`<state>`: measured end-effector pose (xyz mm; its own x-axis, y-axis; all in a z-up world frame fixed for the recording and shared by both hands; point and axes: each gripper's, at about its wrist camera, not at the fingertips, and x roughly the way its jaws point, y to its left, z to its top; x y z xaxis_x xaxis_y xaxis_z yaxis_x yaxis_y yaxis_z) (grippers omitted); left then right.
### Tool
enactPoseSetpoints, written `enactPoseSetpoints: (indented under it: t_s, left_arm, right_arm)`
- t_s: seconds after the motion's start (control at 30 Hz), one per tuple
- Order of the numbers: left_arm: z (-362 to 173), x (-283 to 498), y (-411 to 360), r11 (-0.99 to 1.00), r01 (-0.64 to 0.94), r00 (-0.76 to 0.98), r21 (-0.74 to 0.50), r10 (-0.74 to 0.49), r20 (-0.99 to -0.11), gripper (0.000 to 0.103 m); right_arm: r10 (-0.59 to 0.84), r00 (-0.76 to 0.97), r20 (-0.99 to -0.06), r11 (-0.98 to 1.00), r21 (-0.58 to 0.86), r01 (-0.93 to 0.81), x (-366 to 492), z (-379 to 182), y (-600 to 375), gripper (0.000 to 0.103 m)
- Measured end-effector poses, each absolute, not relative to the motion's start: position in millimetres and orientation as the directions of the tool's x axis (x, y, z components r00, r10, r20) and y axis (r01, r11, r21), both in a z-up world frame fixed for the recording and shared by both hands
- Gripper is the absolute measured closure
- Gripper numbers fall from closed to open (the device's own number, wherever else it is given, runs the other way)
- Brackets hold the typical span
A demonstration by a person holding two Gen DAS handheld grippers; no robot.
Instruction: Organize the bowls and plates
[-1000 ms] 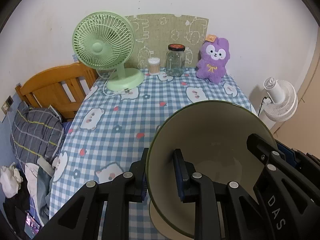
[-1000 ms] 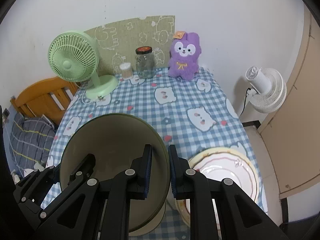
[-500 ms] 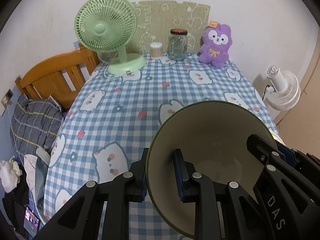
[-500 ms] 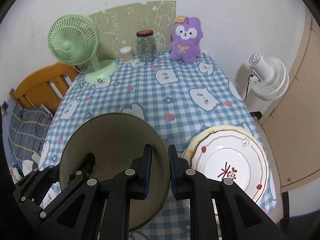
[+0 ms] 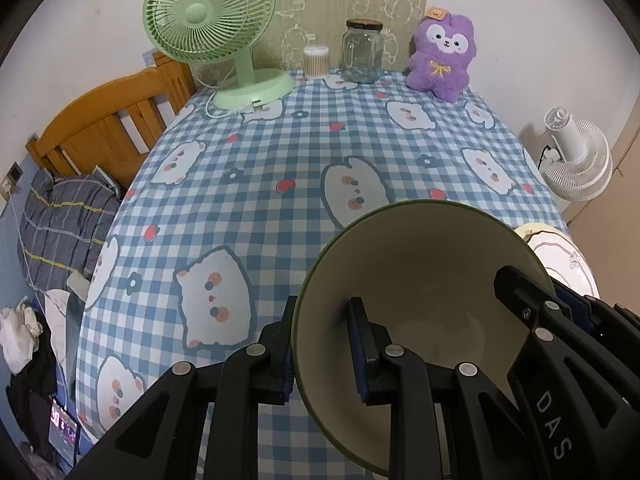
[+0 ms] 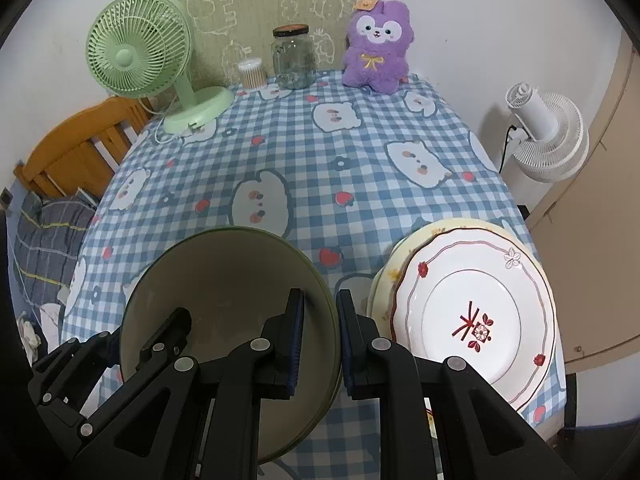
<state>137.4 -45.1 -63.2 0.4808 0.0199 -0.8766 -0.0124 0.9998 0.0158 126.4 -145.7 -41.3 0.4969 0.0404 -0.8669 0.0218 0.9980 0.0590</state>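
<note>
both grippers clamp one bowl (image 5: pixel 420 280), each on an opposite side of its rim. the left gripper (image 5: pixel 320 344) has its jaws closed on the bowl's left wall, one finger outside and one inside against the cream interior; the right gripper (image 6: pixel 320 336) has its jaws closed on the bowl's right wall the same way. the bowl is cream inside with a dark green rim, and it is held above the near part of the table (image 5: pixel 280 152), tilted so that its opening faces the cameras; whether its base touches the cloth cannot be told. the table wears a blue-and-white checked cloth with cat and strawberry prints. just to the right of the bowl, near the table's right edge, lie stacked plates (image 6: pixel 472 312): a white one with a red rim line and a red mark in the middle on top, a cream one showing beneath it. along the far edge stand a green fan (image 5: pixel 212 20), a small tub of swabs (image 5: pixel 316 60), a jar (image 5: pixel 362 52) and a purple plush (image 5: pixel 442 60). a white fan (image 6: pixel 548 136) stands on the floor beyond the right side, and a wooden bed frame (image 5: pixel 104 128) with a striped blanket lies to the left.
</note>
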Motion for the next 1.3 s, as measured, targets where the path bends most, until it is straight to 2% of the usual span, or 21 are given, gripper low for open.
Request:
enactPoseSetpoints:
  t_s: [0.8,0.87,0.93,1.0,1.1,1.3]
  left_arm:
    - [-81,140,-46,1.0,0.0,0.441,0.003,0.003,-0.898,0.081]
    - [-81,140,-46,1.0,0.006,0.435,-0.012,-0.013,-0.9,0.075]
    - [-78,141,-46,1.0,0.009,0.443,-0.006,-0.01,-0.896,0.068]
    - [-75,143,-46,1.0,0.013,0.453,-0.003,-0.009,-0.892,0.06]
    - [-71,149,-45,1.0,0.015,0.462,-0.019,-0.024,-0.887,0.039]
    - [-75,153,-47,0.999,0.049,0.47,-0.021,-0.042,-0.882,0.036]
  right_arm:
    - [0.011,0.458,-0.889,0.999,0.03,0.034,130,-59,-145,0.082]
    - [0.038,0.457,-0.889,0.998,0.053,0.02,131,-58,-146,0.074]
    - [0.054,0.46,-0.886,0.998,0.067,0.011,132,-56,-146,0.052]
    - [0.044,0.472,-0.88,0.998,0.058,0.014,134,-52,-146,0.039]
    - [0.031,0.487,-0.873,0.999,0.038,0.005,138,-47,-144,0.035]
    - [0.052,0.464,-0.884,0.999,0.048,-0.02,146,-57,-144,0.034]
